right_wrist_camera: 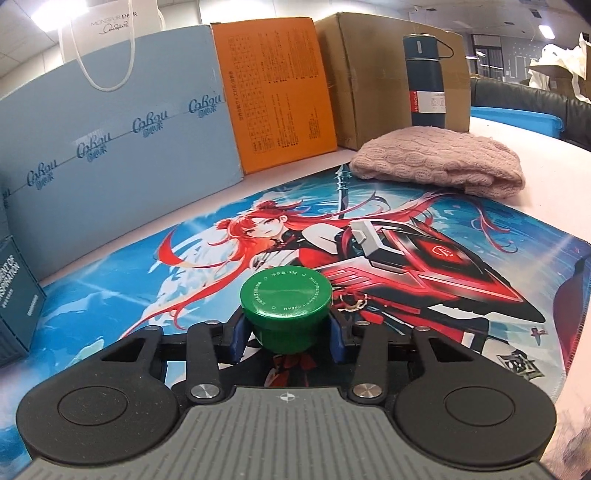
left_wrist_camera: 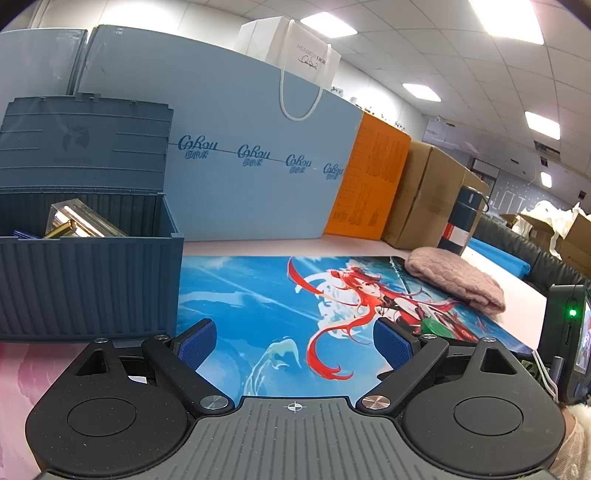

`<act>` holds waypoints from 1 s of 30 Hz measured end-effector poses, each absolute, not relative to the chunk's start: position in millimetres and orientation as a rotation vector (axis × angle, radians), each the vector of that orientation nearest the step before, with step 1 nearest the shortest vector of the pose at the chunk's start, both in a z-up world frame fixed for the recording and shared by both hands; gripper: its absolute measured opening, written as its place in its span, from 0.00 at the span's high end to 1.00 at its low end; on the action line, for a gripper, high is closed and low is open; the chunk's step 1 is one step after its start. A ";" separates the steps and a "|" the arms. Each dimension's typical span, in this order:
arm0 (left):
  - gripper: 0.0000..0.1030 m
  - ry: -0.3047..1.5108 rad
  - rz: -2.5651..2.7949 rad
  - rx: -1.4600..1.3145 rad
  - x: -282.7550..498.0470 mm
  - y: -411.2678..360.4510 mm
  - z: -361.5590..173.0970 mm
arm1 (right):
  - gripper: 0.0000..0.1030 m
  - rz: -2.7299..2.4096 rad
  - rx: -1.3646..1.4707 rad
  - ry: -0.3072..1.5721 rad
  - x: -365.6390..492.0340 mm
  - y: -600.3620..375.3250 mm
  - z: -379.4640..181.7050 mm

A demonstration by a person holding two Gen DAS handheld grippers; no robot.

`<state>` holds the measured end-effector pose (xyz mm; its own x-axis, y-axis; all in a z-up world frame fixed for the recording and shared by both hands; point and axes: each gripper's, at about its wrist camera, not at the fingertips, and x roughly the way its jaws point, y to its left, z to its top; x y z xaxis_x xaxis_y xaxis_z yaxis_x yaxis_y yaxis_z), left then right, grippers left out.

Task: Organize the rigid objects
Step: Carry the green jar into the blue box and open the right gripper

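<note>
Blue panel at 10 o'clock reads "CoRou", repeated. White bag behind it: "MONSIEUR DIOR". Flask label at 1 o'clock: "Hot&Cold".

Green jar on the printed mat, tabletop centre; lid reads "30g", "CREAM". Right hand-held gripper: blue pads clamped on the jar's sides.

Left hand-held gripper: jaws wide, nothing between. Grey crate at 9 o'clock, lid up, holds a clear box with gold inside.
</note>
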<state>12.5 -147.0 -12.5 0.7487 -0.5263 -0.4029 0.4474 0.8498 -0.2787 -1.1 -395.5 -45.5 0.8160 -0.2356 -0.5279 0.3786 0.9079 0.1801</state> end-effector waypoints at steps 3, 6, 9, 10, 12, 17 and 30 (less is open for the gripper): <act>0.09 0.484 -0.538 -0.167 10.0 -141.5 -7.9 | 0.62 -0.299 0.263 0.484 -6.3 -388.7 -37.6; 0.09 0.466 -0.530 -0.151 6.9 -131.8 -1.2 | 0.62 -0.236 0.258 0.468 -9.2 -378.9 -28.8; 0.09 0.446 -0.520 -0.136 5.7 -117.1 2.6 | 0.62 -0.150 0.263 0.464 -7.9 -364.1 -18.8; 0.09 0.449 -0.512 -0.132 7.1 -111.4 2.3 | 0.62 -0.105 0.272 0.463 -6.9 -358.4 -15.1; 0.09 0.458 -0.493 -0.123 9.8 -99.5 1.1 | 0.61 -0.014 0.276 0.459 -4.7 -344.4 -6.6; 0.09 0.456 -0.442 -0.106 14.9 -63.5 4.2 | 0.61 0.149 0.215 0.420 6.7 -300.3 20.8; 0.09 0.398 -0.308 -0.307 22.1 45.1 6.7 | 0.61 0.361 0.089 0.455 86.4 -180.3 52.5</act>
